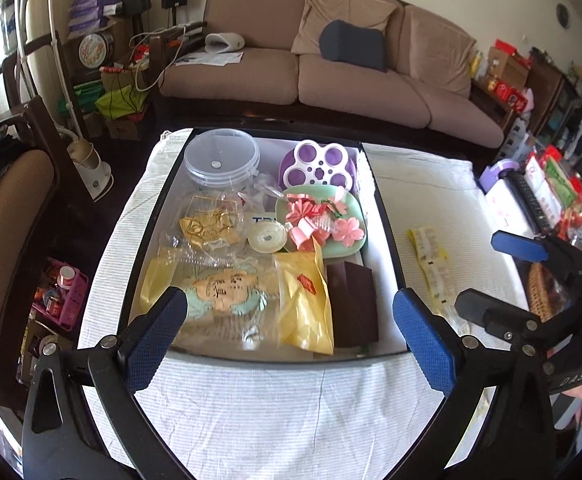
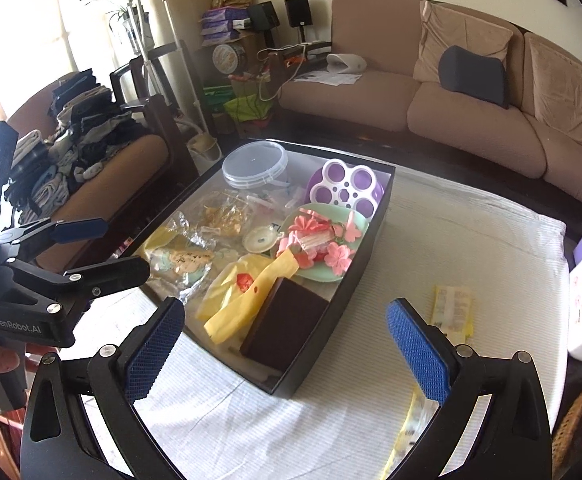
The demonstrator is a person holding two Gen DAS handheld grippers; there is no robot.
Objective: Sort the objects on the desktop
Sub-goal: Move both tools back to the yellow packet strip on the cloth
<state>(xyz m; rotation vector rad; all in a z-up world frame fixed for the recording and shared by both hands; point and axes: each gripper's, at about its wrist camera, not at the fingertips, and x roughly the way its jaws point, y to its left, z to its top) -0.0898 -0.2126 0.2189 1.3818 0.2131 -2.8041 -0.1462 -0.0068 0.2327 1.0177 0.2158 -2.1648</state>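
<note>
A shallow black rectangular box (image 1: 387,216) sits on a desk draped in a white ribbed cloth (image 1: 251,408), and nearly everything to be sorted is already gathered inside it, which I take to mean the box serves as the collecting bin. At its far end stand a clear round plastic tub with a snap lid (image 1: 221,158) and a purple-and-white flower-shaped tray (image 1: 318,168), the bulkier pieces set at the back. A pale green plate (image 1: 349,250) beside them carries pink paper flowers (image 1: 323,220), keeping those loose bits together. Nearer the camera lie a yellow plastic bag with a red seal (image 1: 303,300), a dark brown rectangular box (image 1: 353,304) pressed against the right wall, and a clear-wrapped packet with a teal-and-peach picture (image 1: 219,292).

One thing remains outside: a strip of yellow-and-white sachets (image 1: 431,264) lying on the cloth just right of the black box, apart from it. It is probably the next item to go in.

The left gripper (image 1: 291,324) hangs over the near edge of the box with its fingers spread wide and nothing between them. The right gripper (image 2: 287,344) is likewise wide open and empty, above the box's near corner with the sachets close to its right finger, so it seems better placed to fetch them.
</note>
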